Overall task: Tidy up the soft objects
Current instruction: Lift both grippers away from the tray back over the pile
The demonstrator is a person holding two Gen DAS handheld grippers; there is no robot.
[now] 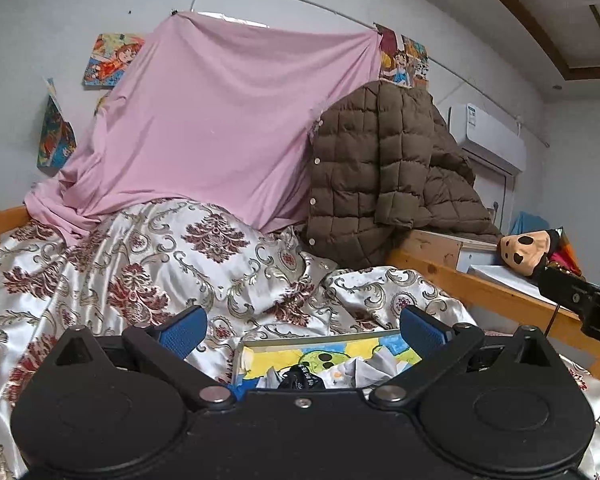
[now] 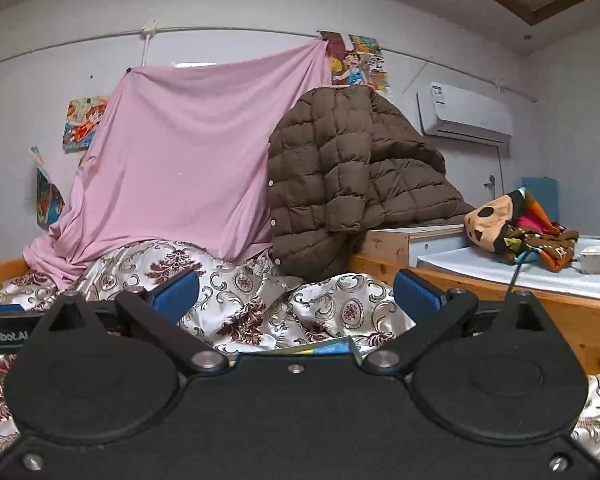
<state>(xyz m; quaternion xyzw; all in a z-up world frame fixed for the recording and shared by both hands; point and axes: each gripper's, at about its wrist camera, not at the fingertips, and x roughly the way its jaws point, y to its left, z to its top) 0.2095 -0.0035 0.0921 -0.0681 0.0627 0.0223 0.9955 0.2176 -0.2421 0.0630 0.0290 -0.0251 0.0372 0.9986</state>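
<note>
The biggest thing is the bed point(image 1: 3, 220), with a wooden rail around it. A shiny bed cover point(image 1: 139, 264) with red flowers and gold curls lies over it in big lumpy folds, so it looks like nobody has smoothed it yet.

Next is a pink sheet point(image 1: 219, 128). Its top corners are pinned high on the wall, so it hangs down like a tent, and its bottom edge spills onto the bed cover.

Beside the sheet, on the right, a brown puffy jacket point(image 1: 364, 176) is draped over something tall. One part flops down toward the bed and the rest lies on a wooden box point(image 1: 432, 246).

Further right is a tabletop point(image 2: 500, 272) with a pale mat. A soft toy point(image 2: 496, 220) with dark spots lies there, next to some bright cloth.

Close in front, low on the bed, sits a tray with a cartoon picture point(image 1: 320, 354). Small crumpled cloth things point(image 1: 300, 378) lie in it, maybe because that is where little soft things get gathered.

The left claw point(image 1: 303, 330) has its blue fingers spread wide apart, with nothing between them. The right claw point(image 2: 295, 292) is spread wide too, and holds nothing. Both point straight across the bed, above the tray. I think they are free to pick the next soft thing.
</note>
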